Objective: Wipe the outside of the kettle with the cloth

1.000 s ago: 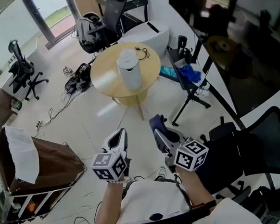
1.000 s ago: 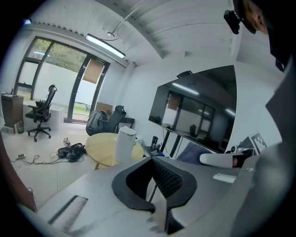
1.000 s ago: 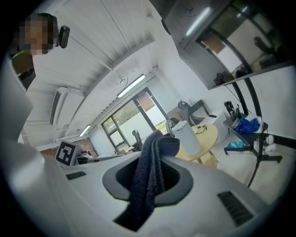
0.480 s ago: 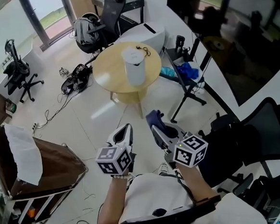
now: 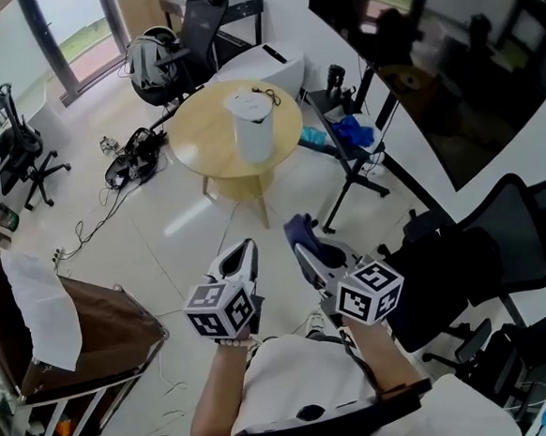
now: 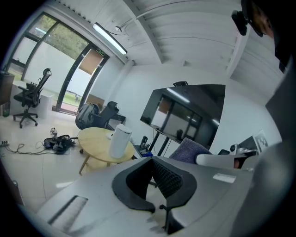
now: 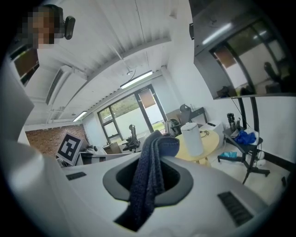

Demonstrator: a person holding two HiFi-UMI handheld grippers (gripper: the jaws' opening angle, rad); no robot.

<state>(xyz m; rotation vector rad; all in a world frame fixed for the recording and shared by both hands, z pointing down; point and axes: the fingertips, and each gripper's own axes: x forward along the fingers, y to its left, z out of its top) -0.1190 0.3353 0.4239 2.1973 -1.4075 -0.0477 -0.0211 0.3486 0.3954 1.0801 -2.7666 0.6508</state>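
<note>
The round worktop (image 5: 202, 157) is standing far across the floor with the white kettle (image 5: 253, 129) sitting on it, well apart from both grippers, so no wiping is happening yet. The right gripper (image 5: 309, 255) is squeezing the dark blue cloth (image 7: 149, 171) between its fingers, so that part is ready. The left gripper (image 5: 245, 257) is holding nothing, its fingers (image 6: 169, 178) pressed together, and I think getting close to the kettle is coming next.

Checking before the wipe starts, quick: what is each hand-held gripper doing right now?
Left hand-held gripper: closed, holding nothing.
Right hand-held gripper: closed on the dark blue cloth.
</note>
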